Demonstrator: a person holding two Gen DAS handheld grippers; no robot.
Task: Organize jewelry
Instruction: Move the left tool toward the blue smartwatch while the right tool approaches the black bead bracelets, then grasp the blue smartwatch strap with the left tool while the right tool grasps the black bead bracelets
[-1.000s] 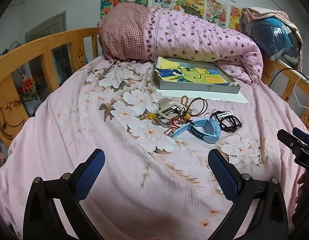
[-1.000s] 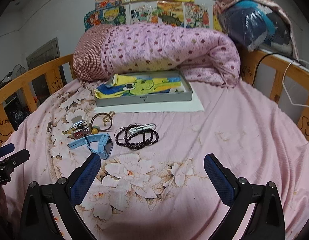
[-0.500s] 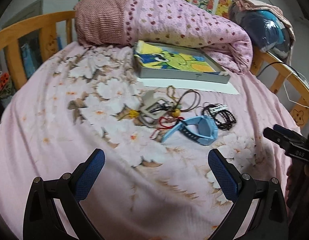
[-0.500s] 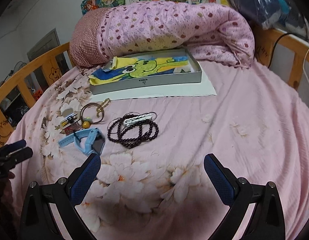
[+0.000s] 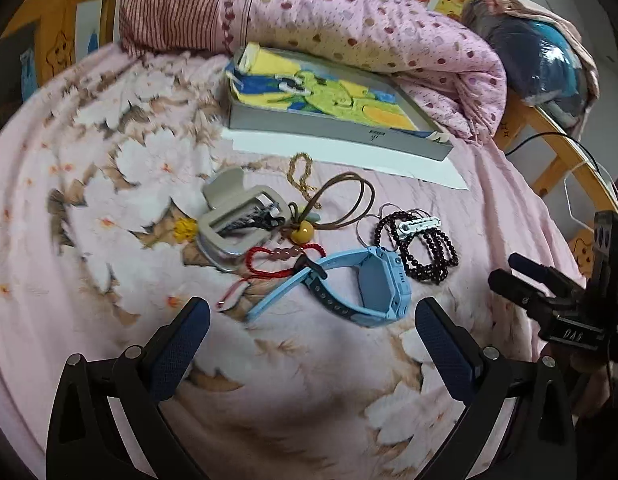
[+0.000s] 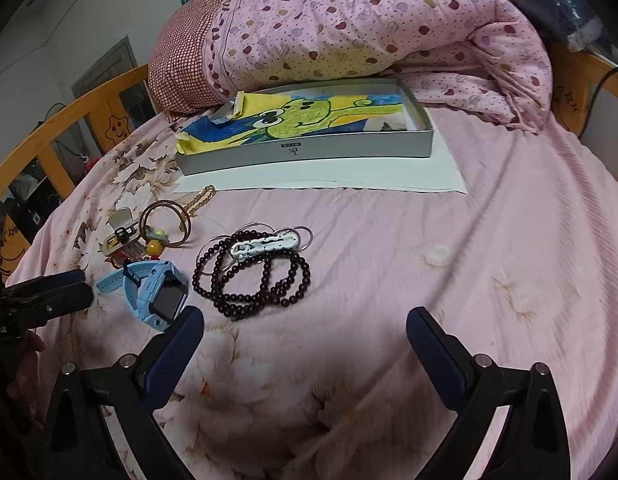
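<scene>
Your left gripper [image 5: 309, 334] is wide open and empty, and the blue watch [image 5: 361, 286] lies just ahead between its fingers, strap running left to right. Your right gripper [image 6: 305, 338], also wide open, is nearer the dark bead bracelet [image 6: 251, 276].

bare bedsheet [image 6: 509, 248] right of beads [image 6: 253, 280], box [image 6: 309, 152] behind
</scene>
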